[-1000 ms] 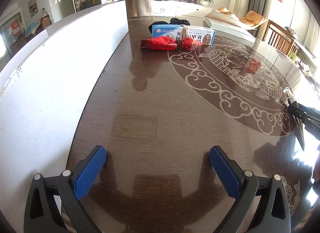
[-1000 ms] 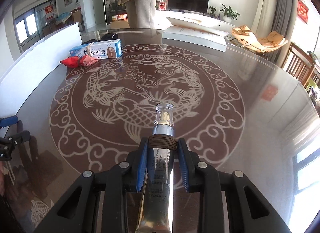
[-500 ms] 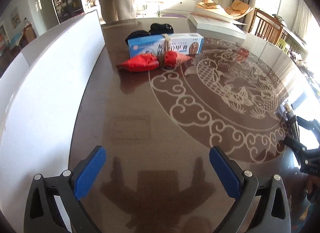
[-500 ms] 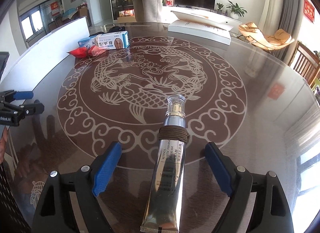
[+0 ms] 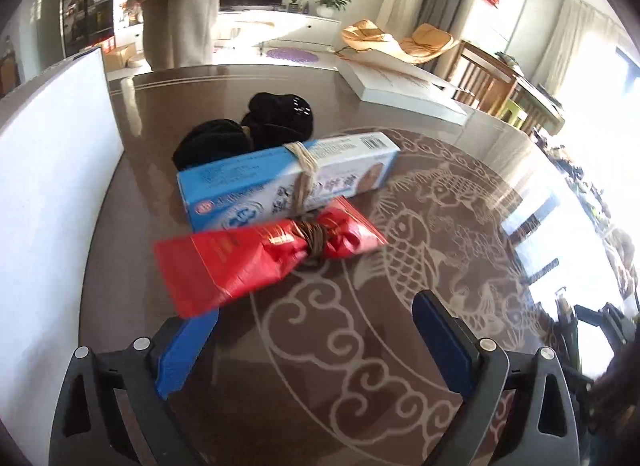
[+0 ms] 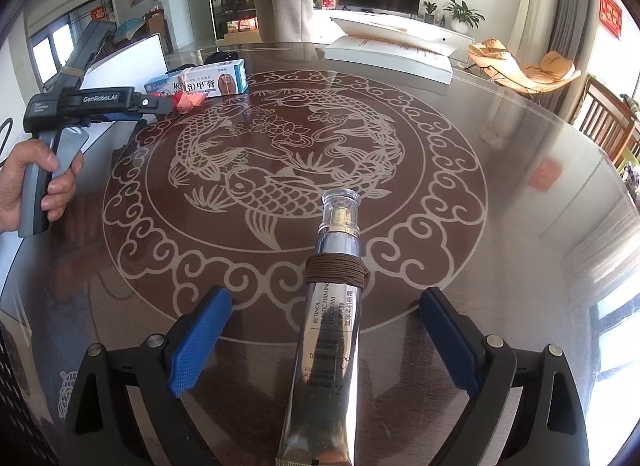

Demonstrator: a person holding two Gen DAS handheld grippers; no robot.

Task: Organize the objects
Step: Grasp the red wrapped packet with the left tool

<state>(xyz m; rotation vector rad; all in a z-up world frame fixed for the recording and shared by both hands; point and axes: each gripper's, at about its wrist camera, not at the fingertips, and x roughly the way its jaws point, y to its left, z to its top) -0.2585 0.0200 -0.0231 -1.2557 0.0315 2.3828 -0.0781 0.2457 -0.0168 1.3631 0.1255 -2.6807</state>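
Silver tube [image 6: 328,342] lies lengthwise between spread right gripper [image 6: 322,342] fingers, cap pointing away; left gripper [image 5: 316,340] spread wide

Bright sun pours in from the right windows; the shiny bench [image 6: 500,185] glares; left view blurry; edges bend.

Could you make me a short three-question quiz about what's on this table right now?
1. True or false: the right gripper is clamped on the silver tube.
2. What is wound around the red packet?
A) brown cord B) tape C) nothing
3. Which lies nearer the left gripper: the red packet or the blue-and-white box?

Key: 1 false, the tube lies on the table between open fingers; 2 A; 3 the red packet.
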